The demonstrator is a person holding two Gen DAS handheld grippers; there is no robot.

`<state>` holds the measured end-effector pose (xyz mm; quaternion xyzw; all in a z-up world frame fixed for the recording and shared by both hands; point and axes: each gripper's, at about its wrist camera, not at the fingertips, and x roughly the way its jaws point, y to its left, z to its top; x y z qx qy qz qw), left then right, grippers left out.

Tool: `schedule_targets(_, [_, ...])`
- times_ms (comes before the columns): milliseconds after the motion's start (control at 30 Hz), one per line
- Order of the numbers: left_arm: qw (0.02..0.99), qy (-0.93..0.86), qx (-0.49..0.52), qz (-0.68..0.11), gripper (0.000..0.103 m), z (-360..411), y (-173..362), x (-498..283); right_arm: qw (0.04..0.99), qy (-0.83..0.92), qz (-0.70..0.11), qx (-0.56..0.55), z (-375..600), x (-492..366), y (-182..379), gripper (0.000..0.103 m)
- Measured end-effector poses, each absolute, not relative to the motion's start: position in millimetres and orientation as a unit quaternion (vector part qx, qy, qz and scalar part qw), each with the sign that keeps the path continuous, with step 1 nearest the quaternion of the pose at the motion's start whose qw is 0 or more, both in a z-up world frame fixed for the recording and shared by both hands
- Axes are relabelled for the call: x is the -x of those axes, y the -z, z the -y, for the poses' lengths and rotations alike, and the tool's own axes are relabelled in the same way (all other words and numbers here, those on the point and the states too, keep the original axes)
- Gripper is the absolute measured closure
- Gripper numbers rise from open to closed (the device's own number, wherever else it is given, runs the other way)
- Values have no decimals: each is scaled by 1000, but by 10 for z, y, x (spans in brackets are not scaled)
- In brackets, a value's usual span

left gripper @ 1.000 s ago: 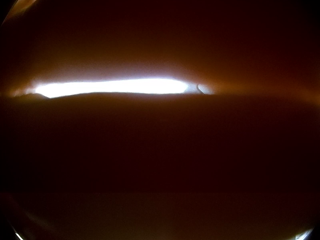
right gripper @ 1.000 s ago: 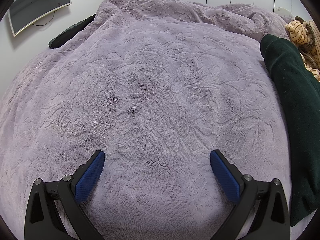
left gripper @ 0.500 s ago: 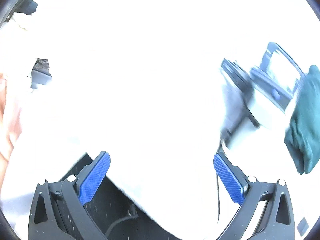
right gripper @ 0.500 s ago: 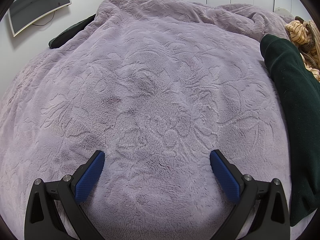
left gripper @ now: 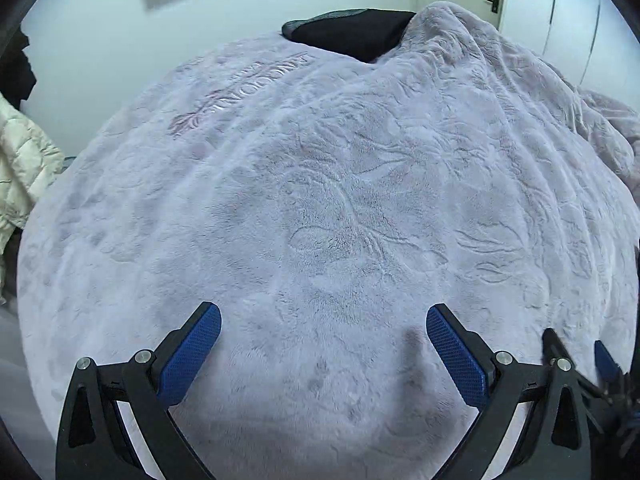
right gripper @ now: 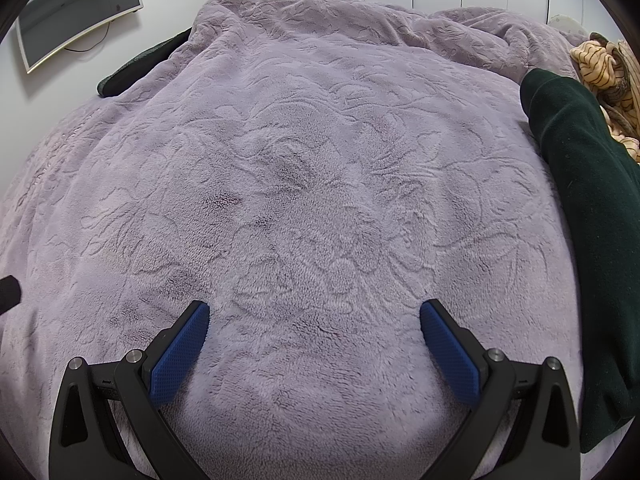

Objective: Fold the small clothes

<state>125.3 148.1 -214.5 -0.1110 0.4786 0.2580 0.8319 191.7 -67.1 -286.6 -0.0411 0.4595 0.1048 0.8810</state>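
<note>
- The left gripper [left gripper: 323, 330] is hovering low over the lilac plush blanket [left gripper: 340, 200]. Its blue-padded fingers [left gripper: 192, 354] are standing spread wide, with nothing between them.
- The right gripper [right gripper: 314, 330] is hovering over the same blanket [right gripper: 300, 200]. Its fingers [right gripper: 180, 346] are likewise spread wide and holding nothing.
- The dark green garment [right gripper: 592, 240] is lying along the right edge of the right wrist view. It is resting on the blanket, off to the right of the right gripper's right finger and apart from it.
- The garment's long axis is running roughly near-to-far, almost parallel to the direction the right fingers are pointing. Its near end is dropping past the finger base; its far end is reaching toward a striped tan cloth [right gripper: 604, 68] bunched at the far right.
- The right gripper is judged to be the nearer one. The green garment is not showing in the left wrist view; only a blurred dark shape with a blue pad, probably the other gripper, is showing at that view's right edge.
- Judgement: no fold is yet begun. The garment is lying bunched lengthwise, not spread flat. The coming move probably calls for a sideways shift to the right by the right gripper, then a pinch on the garment's near edge.
- Risk: the plush pile may be caught together with the garment if the fingers are closing too deep.
- A black pillow [left gripper: 348, 34] is lying at the far end of the bed, well apart from both grippers.
</note>
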Motion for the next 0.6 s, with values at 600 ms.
schedule_targets(600, [851, -231, 104, -459, 0, -1191, 2582, -1343, 881, -105, -459, 41, 672, -1918, 2868, 0])
